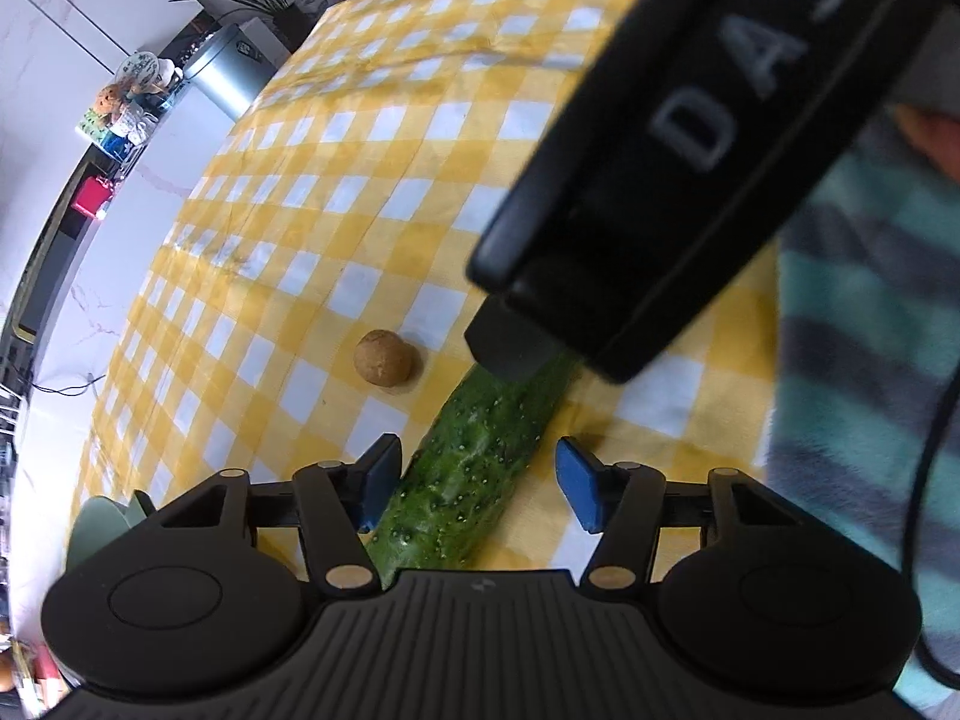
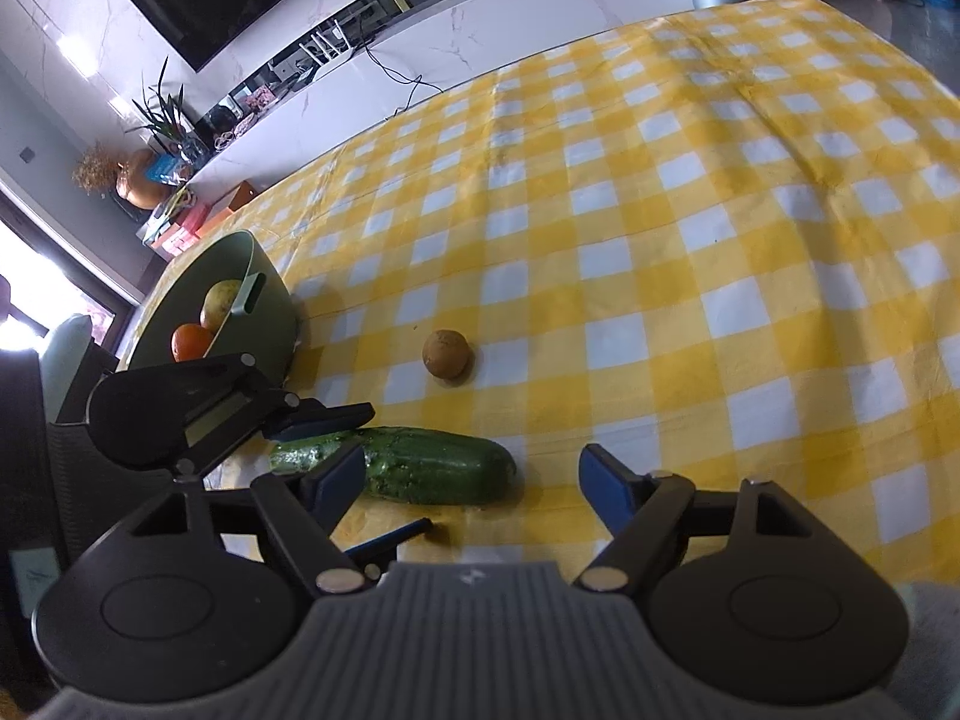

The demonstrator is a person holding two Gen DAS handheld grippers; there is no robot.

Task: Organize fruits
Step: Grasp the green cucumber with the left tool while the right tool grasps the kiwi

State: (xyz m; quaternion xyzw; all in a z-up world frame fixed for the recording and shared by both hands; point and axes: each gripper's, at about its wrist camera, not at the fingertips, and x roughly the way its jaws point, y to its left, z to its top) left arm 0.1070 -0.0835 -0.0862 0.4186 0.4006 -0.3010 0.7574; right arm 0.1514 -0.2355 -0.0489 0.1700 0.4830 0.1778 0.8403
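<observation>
Fruit sits in the one container in sight: a green bowl [image 2: 252, 300] standing on the table [image 2: 660, 240] off to the left of the right gripper [image 2: 474, 483], with an orange [image 2: 191, 341] and a yellowish pear-like fruit [image 2: 219, 303] inside it, the orange nearer the camera. In the left wrist view only a sliver of that bowl's rim [image 1: 99, 519] shows, beyond the left side of the left gripper [image 1: 474, 483]. A cucumber [image 1: 474, 468] lies flat on the yellow-and-white checked cloth covering the table, and the left gripper's jaws stand wide on either side of it, the blue pads [image 1: 579, 483] not touching its skin; the near end of the cucumber runs under the gripper body. In the right wrist view the same cucumber [image 2: 432, 468] lies crosswise ahead of the right gripper's left jaw, and the left gripper [image 2: 360, 471] straddles its left end. The right gripper's own jaws are wide apart with nothing between them, held low over the table and tilted down toward it. A small brown kiwi [image 2: 447, 354] rests on the cloth beyond the cucumber, ahead of both sets of jaws and apart from them. In the left wrist view the right gripper's black body [image 1: 660, 168] crosses the upper right, its tip just above the far end of the cucumber, beside a striped sleeve [image 1: 870, 360].
</observation>
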